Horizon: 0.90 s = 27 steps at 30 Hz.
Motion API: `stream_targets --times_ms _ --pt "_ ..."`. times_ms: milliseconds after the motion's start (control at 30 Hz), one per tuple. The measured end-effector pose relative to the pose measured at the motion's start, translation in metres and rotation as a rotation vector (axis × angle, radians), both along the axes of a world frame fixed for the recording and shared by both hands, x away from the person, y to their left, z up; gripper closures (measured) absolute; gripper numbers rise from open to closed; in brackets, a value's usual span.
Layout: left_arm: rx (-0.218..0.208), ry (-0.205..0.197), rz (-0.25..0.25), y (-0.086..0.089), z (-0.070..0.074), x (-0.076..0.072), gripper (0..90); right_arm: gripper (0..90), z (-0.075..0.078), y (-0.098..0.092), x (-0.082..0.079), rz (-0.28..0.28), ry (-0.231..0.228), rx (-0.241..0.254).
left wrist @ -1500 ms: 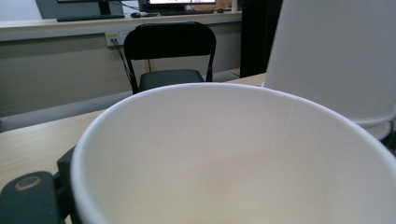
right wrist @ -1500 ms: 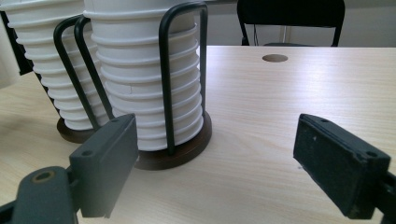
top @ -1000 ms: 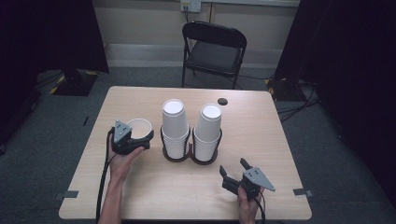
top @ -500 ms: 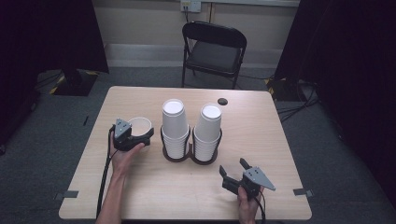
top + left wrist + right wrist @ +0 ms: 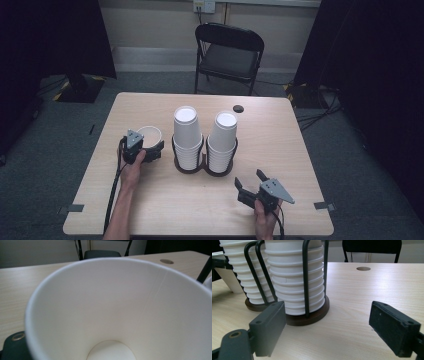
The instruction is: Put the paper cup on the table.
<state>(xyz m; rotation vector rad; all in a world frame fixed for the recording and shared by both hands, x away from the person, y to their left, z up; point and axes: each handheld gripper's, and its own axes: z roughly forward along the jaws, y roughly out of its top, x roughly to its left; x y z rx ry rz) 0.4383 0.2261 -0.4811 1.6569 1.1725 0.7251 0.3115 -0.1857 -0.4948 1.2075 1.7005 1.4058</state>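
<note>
One paper cup (image 5: 150,136) stands upright on the table (image 5: 300,150), left of the cup rack (image 5: 204,162). The left gripper (image 5: 150,150) grips its rim, jaws just closing. The right gripper (image 5: 248,182) waits open, empty.

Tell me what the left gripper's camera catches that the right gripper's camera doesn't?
The left gripper view looks straight into the single white paper cup, down to its round bottom. The right gripper view instead shows the right gripper, jaws standing wide apart with nothing between them, and the two stacks of upside-down paper cups in their black wire holder. Both show the wooden table, its round hole and the black chair behind.
</note>
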Motion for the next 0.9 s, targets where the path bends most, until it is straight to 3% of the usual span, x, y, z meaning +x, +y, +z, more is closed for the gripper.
stream_targets --times_ms 67,167,267,300,333,400,467,633,833,900 --pt "-0.007 0.014 0.0 -0.001 -0.002 0.0 11.5 13.6 0.0 0.0 0.0 -0.002 0.003 -0.001" --pt "0.036 0.024 0.011 -0.002 -0.004 0.0 12.7 13.6 0.0 0.001 0.0 0.0 0.002 -0.01" --pt "0.035 0.046 0.009 -0.001 -0.006 0.001 13.5 13.6 0.0 0.0 0.001 0.002 0.006 -0.007" --pt "0.01 0.044 0.019 -0.002 -0.008 0.001 13.6 13.7 0.0 0.0 0.0 0.0 0.007 -0.004" --pt "0.034 0.046 0.016 0.0 -0.009 0.0 14.4 13.7 0.0 0.0 0.001 0.008 0.012 -0.003" --pt "0.014 0.037 0.023 0.0 -0.01 -0.003 14.4 13.7 0.0 0.0 0.002 0.008 0.014 -0.004" --pt "0.06 0.04 0.028 -0.001 -0.01 -0.005 14.7 13.7 0.0 0.0 0.002 0.01 0.014 -0.006" --pt "0.092 0.072 0.025 0.002 -0.012 -0.008 15.3 13.7 0.0 0.0 0.002 0.01 0.018 -0.001" --pt "0.087 0.082 0.028 0.003 -0.015 -0.012 15.6 13.7 0.0 0.0 0.002 0.013 0.021 0.002" --pt "0.052 0.074 0.043 0.004 -0.015 -0.015 15.4 13.7 0.0 0.0 0.002 0.009 0.021 0.003"
